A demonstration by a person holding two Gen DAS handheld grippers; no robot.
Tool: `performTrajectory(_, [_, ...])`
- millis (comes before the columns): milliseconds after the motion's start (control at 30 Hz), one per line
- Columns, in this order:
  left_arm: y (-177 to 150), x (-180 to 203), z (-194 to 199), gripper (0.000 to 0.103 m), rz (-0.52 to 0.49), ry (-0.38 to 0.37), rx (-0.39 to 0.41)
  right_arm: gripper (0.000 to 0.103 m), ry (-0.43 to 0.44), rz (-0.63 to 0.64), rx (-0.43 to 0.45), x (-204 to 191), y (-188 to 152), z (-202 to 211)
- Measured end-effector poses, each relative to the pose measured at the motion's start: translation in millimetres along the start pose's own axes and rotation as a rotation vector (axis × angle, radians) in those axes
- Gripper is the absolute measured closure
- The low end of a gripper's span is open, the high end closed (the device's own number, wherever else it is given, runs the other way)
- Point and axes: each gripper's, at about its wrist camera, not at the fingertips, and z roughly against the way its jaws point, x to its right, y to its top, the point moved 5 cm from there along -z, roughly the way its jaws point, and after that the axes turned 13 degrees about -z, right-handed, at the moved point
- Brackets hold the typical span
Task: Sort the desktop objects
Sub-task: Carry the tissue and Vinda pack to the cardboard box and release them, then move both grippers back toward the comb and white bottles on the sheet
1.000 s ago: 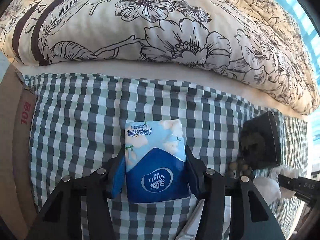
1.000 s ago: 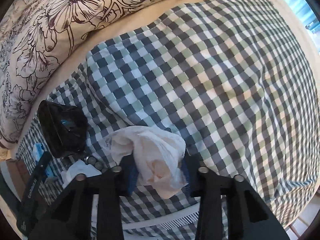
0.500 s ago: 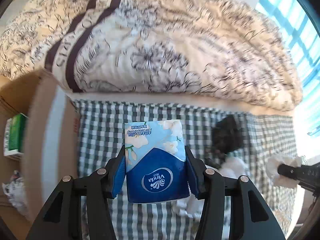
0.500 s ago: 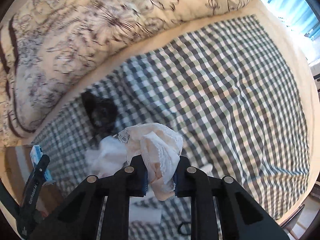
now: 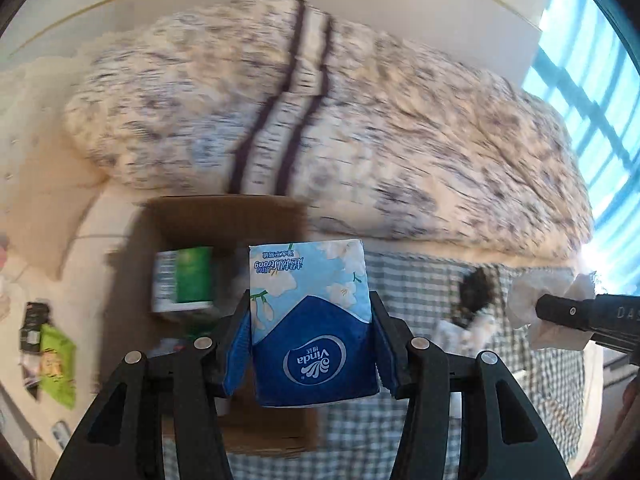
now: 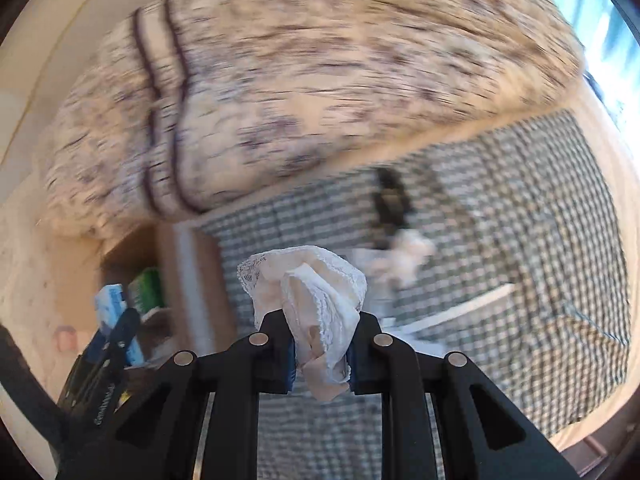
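My left gripper (image 5: pixel 310 354) is shut on a blue Vinda tissue pack (image 5: pixel 308 320) and holds it in the air over an open cardboard box (image 5: pixel 224 220). The box holds a green and white package (image 5: pixel 182 280). My right gripper (image 6: pixel 322 354) is shut on a crumpled white tissue (image 6: pixel 316 304) above the checked cloth (image 6: pixel 500 240). In the left wrist view the right gripper (image 5: pixel 576 316) with its tissue (image 5: pixel 548 300) shows at the right. In the right wrist view the left gripper (image 6: pixel 116 340) and tissue pack (image 6: pixel 112 308) show at the lower left.
A flowered quilt (image 5: pixel 320 120) lies behind the box and cloth. A black object (image 5: pixel 474 292) and white crumpled paper (image 5: pixel 460 328) lie on the checked cloth (image 5: pixel 420 288). Small packets, one green (image 5: pixel 56 364), lie at the far left. A window (image 5: pixel 592 100) is at the right.
Both grippers have risen and swung left with their loads. The tissue pack now hangs over the cardboard box. The views are blurred by motion.
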Motion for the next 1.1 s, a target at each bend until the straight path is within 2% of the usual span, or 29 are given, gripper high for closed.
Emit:
performTrajectory(167, [-19,-69,8,0.05,0.057,0.058,-0.011,0.086,0.064,0.113,-0.028,-86,-32,-13])
performTrajectory(267, [-32,-96,0,0.05,0.082,0.058,-0.041,0.086,0.089,0.167,-0.059,-131,-54,-29])
performTrajectory(400, [-45,-118,-14,0.05,0.108,0.03,-0.068,0.086,0.092,0.224,-0.092,-169,-79,-51])
performTrajectory(467, [-48,-121,-21,0.044,0.111,-0.001,-0.082,0.084,0.093,0.231,-0.108,-182,-86,-62])
performTrajectory(500, [-50,-122,-23,0.027,0.11,-0.012,-0.092,0.077,0.093,0.228,-0.114,-187,-89,-65])
performTrajectory(533, [-51,-122,-27,0.007,0.107,0.0,-0.113,0.066,0.094,0.223,-0.12,-191,-90,-68])
performTrajectory(567, [-52,-124,-28,0.005,0.11,0.025,-0.124,0.041,0.1,0.219,-0.122,-193,-90,-70])
performTrajectory(600, [-53,-125,-28,0.005,0.117,0.014,-0.113,0.032,0.105,0.212,-0.106,-195,-89,-70])
performTrajectory(667, [-53,-125,-28,0.005,0.131,-0.024,-0.108,0.032,0.092,0.206,-0.07,-197,-86,-67])
performTrajectory(900, [-42,-105,-26,0.005,0.094,-0.044,-0.107,0.032,0.073,0.154,-0.054,-179,-76,-61])
performTrajectory(1100, [-22,-48,-14,0.004,-0.002,-0.065,-0.076,0.032,0.061,0.067,0.002,-131,-54,-28])
